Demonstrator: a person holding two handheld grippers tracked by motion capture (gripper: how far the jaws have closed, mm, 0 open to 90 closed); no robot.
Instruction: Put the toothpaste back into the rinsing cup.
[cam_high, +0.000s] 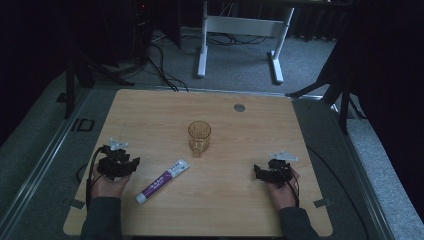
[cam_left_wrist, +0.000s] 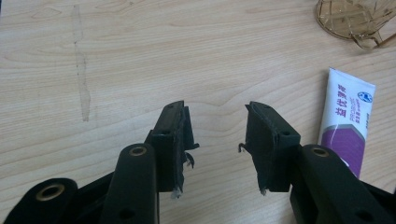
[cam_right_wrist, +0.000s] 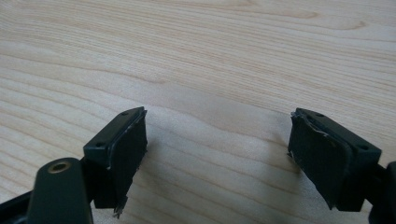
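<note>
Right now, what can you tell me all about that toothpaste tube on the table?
The toothpaste tube lies flat on the wooden table, slanted, its white cap nearest the person and its flat crimped end pointing toward the amber glass cup. It looks like soft plastic, white with a purple band and printed writing. Nothing touches it; the left gripper sits open beside it.

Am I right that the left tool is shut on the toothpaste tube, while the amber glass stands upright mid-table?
Not quite. The left tool is open and holds nothing: the left gripper view shows bare table between its jaws, with the toothpaste tube lying off to the side, untouched. The amber glass does stand upright mid-table.
</note>
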